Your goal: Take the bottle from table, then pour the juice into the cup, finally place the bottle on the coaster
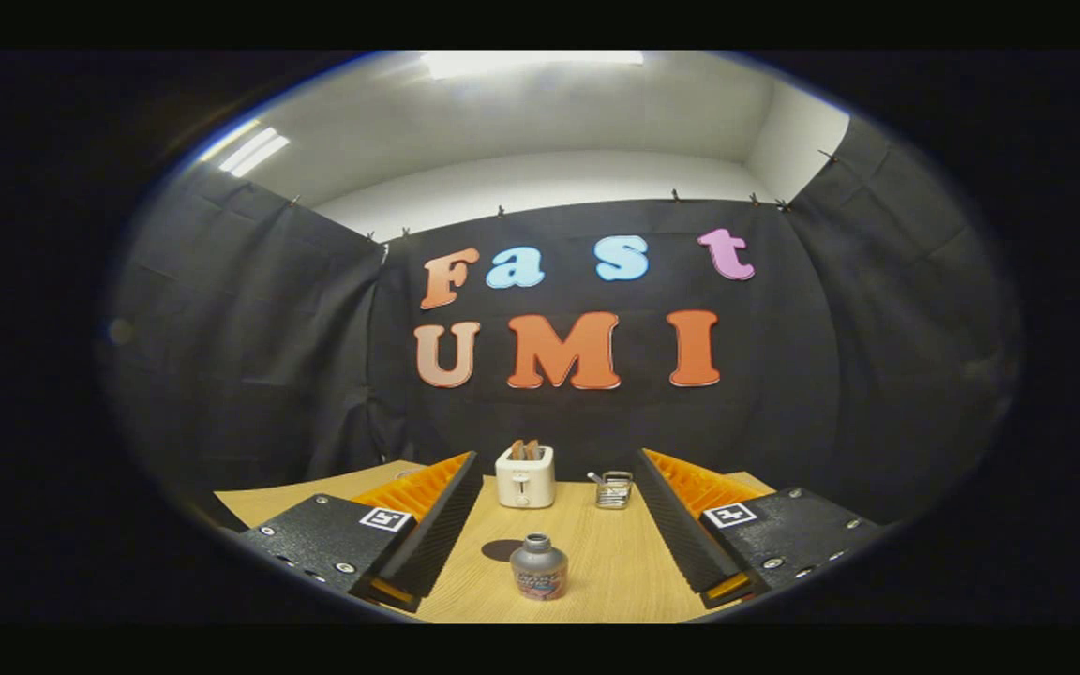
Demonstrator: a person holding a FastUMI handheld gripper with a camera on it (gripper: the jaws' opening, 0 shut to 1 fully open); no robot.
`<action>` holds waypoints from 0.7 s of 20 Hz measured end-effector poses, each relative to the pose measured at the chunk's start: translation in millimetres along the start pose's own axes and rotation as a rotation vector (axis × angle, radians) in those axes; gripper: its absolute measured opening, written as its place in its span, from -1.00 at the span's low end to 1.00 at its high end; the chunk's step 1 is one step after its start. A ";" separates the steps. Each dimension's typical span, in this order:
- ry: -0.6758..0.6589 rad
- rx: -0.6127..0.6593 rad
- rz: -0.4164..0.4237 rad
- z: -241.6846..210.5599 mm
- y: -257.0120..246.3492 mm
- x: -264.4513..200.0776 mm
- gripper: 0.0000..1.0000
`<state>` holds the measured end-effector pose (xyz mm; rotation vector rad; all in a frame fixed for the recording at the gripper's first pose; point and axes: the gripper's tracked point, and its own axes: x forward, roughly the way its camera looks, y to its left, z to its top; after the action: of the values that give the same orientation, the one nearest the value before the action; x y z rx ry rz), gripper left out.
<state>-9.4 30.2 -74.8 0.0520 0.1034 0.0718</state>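
Note:
A small grey bottle (539, 566) with a coloured label stands upright on the wooden table (596, 553), between my two fingers and apart from both. My gripper (554, 586) is open wide, its fingers (432, 539) reaching forward on either side of the bottle with nothing held. A dark round coaster (503, 550) lies flat just behind the bottle to its left.
A white toaster (525, 475) with bread in its slots stands at the far side of the table. To its right sits a small metal wire basket (613, 488). Black cloth walls close the booth behind the table.

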 end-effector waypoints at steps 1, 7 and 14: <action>0.015 0.003 0.008 -10.4 2.5 1.0 0.94; 0.067 0.005 0.043 -65.7 13.8 3.9 0.95; 0.178 0.064 0.057 -144.8 21.6 14.3 0.95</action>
<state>-11.9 59.7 -218.8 0.1127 0.2821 0.1305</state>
